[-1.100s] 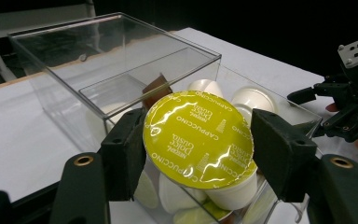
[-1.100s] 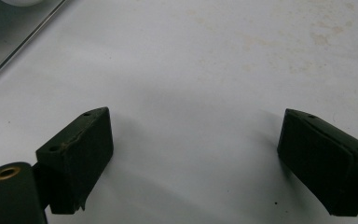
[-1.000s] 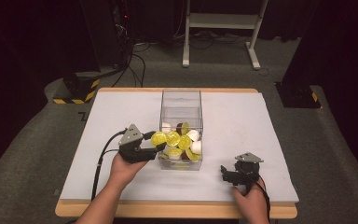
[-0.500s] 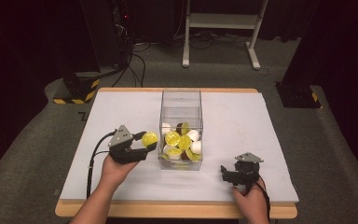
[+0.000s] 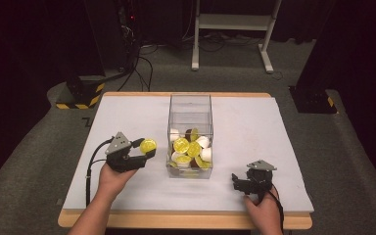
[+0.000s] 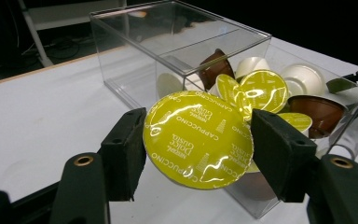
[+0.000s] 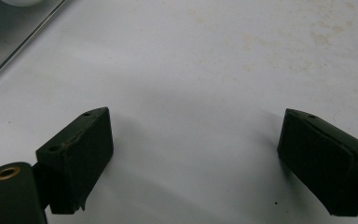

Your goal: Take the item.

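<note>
My left gripper [image 5: 146, 150] [image 6: 198, 144] is shut on a coffee capsule with a yellow foil lid [image 5: 148, 145] [image 6: 198, 139], held above the white table left of the clear plastic box [image 5: 190, 129] [image 6: 177, 51]. That box holds several capsules [image 5: 190, 149] [image 6: 261, 91], some yellow-lidded, some white, some brown. Near the front right of the table my right gripper [image 5: 236, 183] [image 7: 193, 158] rests low over the bare surface. Its jaws stand wide open with nothing between them.
The white table top [image 5: 127, 115] is bordered by a wooden edge [image 5: 176, 220]. On the dark floor beyond lie cables [image 5: 142, 54] and a white frame's legs [image 5: 235, 29]. A box corner [image 7: 9, 32] sits at the upper left of the right gripper view.
My left gripper has drawn the yellow-lidded capsule leftward, away from the box. The right gripper has stayed where it was.
</note>
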Tool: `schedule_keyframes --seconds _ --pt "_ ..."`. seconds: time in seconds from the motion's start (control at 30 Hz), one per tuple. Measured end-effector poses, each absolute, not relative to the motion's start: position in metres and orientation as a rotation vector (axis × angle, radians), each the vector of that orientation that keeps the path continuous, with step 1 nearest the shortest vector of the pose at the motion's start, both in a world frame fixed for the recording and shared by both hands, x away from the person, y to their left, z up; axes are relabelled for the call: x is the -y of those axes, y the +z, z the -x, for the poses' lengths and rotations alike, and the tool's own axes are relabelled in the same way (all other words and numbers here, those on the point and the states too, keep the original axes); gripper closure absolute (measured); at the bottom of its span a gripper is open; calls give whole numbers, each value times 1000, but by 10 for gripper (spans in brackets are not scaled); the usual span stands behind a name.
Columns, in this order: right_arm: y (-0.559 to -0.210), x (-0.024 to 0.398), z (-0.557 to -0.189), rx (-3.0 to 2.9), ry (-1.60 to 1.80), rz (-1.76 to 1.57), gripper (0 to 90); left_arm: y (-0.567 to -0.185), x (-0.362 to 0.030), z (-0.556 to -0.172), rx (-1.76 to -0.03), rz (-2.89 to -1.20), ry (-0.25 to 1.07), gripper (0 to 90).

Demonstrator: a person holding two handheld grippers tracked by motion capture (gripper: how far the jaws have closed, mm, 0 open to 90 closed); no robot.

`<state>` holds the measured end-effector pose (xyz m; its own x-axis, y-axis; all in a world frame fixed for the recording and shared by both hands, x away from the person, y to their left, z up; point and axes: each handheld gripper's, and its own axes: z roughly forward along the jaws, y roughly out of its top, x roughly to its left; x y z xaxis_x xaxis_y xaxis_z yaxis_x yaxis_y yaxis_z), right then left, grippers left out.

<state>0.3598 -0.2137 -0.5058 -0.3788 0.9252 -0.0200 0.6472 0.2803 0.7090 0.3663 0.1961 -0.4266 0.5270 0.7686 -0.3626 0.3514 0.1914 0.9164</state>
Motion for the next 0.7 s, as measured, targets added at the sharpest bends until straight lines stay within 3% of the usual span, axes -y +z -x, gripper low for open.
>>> schedule_keyframes --seconds 0.7 --pt "-506 214 -360 -2124 867 -1413 104 -443 -217 -385 -1133 -1399 427 382"
